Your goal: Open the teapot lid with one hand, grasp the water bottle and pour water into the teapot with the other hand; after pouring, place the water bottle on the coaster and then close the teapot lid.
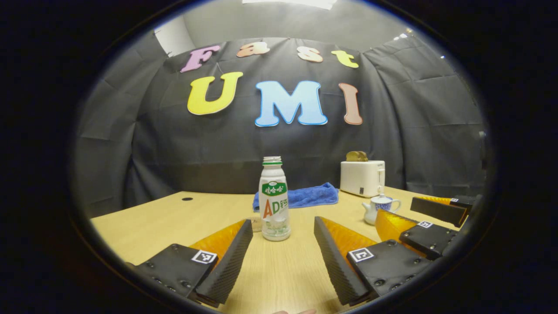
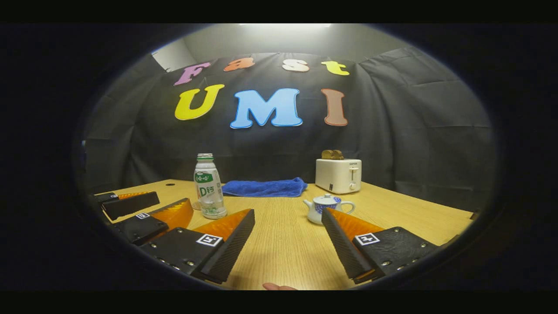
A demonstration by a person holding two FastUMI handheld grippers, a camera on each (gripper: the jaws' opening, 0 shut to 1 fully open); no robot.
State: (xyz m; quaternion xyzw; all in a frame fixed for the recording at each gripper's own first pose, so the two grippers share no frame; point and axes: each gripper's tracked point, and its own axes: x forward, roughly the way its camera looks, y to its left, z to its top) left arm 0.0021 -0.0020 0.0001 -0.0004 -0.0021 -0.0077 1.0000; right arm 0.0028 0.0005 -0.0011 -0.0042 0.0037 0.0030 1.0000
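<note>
I hold my left gripper (image 1: pixel 283 226) level with its jaws spread wide, gripping nothing. My right gripper (image 2: pixel 287 218) sits just beside it, also spread wide and empty, both pointing forward side by side

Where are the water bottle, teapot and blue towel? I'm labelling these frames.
water bottle (image 1: pixel 274 205), left gripper view, on its label.
teapot (image 2: pixel 323 208), right gripper view, on its belly.
blue towel (image 2: pixel 263 188), right gripper view, on its middle fold.
</note>
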